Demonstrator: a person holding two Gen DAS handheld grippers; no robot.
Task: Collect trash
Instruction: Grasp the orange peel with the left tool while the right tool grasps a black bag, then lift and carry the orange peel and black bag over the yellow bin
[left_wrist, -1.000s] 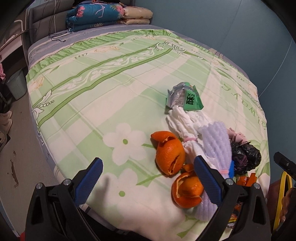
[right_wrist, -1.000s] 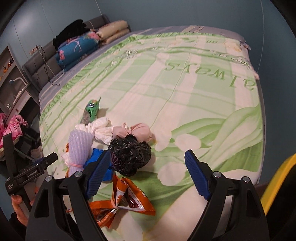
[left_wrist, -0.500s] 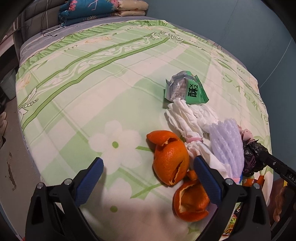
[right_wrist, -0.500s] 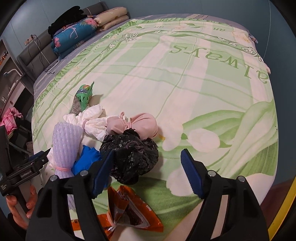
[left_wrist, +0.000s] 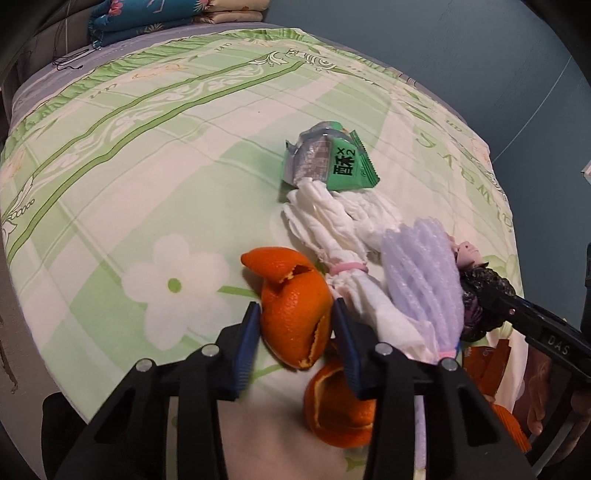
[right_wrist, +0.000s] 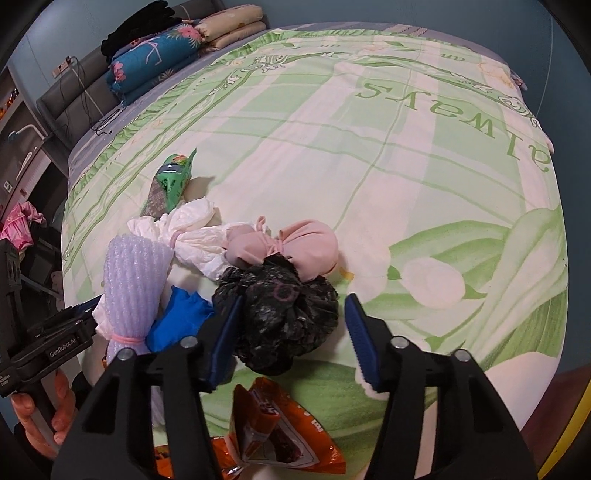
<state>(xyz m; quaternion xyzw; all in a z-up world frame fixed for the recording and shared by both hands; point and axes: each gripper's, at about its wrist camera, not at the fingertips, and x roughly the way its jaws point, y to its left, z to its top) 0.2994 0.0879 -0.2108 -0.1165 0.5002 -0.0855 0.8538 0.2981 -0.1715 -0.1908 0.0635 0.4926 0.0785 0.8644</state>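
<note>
A pile of trash lies on the green-and-white bedspread (left_wrist: 147, 155). My left gripper (left_wrist: 293, 336) is shut on an orange peel (left_wrist: 293, 314). A second orange peel (left_wrist: 336, 406) lies just below it. Beside them are a tied white tissue bundle (left_wrist: 332, 236), a lilac foam net (left_wrist: 421, 273) and a green snack wrapper (left_wrist: 332, 158). My right gripper (right_wrist: 291, 328) is open, its jaws on either side of a crumpled black plastic bag (right_wrist: 284, 314). A pink tied bag (right_wrist: 291, 247), a blue bag (right_wrist: 177, 325) and an orange snack packet (right_wrist: 273, 432) lie close by.
Folded blankets and pillows (right_wrist: 170, 55) are stacked at the head of the bed. The bed's near edge (left_wrist: 55, 369) drops to the floor at the left. A blue wall (left_wrist: 480, 44) runs along the far side.
My left gripper moved forward and closed on the orange peel. My right gripper moved forward and narrowed around the black bag.
</note>
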